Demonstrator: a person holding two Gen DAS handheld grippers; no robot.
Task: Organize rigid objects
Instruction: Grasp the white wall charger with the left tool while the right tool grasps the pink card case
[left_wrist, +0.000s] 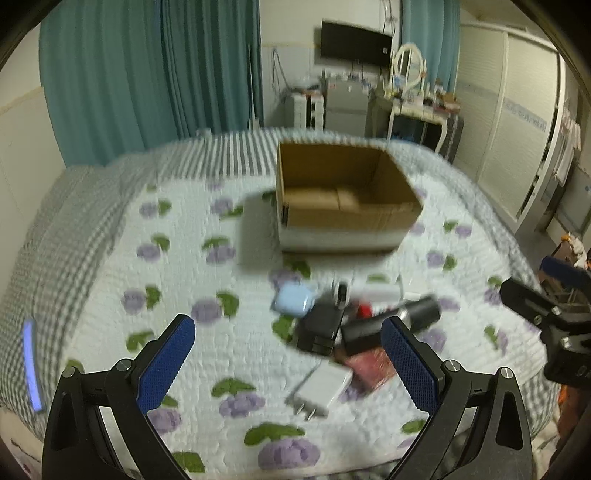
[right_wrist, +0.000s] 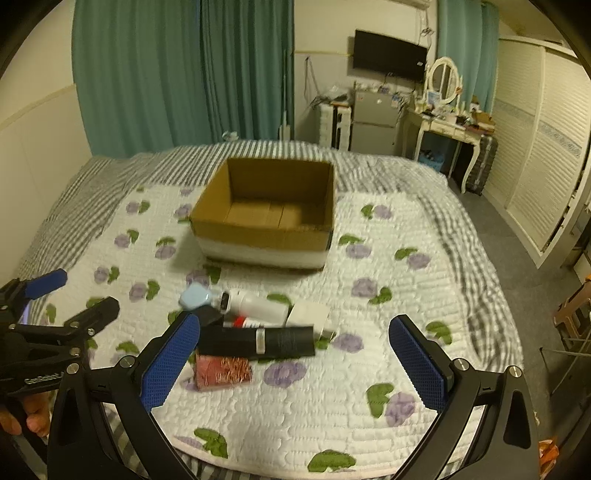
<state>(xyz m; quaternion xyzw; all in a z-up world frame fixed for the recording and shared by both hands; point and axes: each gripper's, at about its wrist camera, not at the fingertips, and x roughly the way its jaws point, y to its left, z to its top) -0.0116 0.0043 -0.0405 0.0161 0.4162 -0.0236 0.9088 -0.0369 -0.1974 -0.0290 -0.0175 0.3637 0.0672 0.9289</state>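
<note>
An open, empty cardboard box (left_wrist: 343, 195) (right_wrist: 266, 214) stands mid-bed. In front of it lies a cluster: a light blue case (left_wrist: 293, 301) (right_wrist: 195, 295), a white bottle (right_wrist: 255, 304), a black tube (left_wrist: 391, 321) (right_wrist: 269, 341), a red packet (left_wrist: 369, 363) (right_wrist: 223, 371), a black block (left_wrist: 321, 325), a white charger (left_wrist: 325, 387) and a small white box (right_wrist: 308, 314). My left gripper (left_wrist: 291, 350) hovers open just short of the cluster. My right gripper (right_wrist: 295, 354) is open too, over the bed's near edge. Neither holds anything.
The bed carries a white quilt with purple flowers (right_wrist: 369, 258) and a striped sheet behind it. Teal curtains, a small fridge (right_wrist: 373, 118) and a dressing table (right_wrist: 450, 122) line the far wall. A hand (right_wrist: 26, 413) grips the left tool's handle.
</note>
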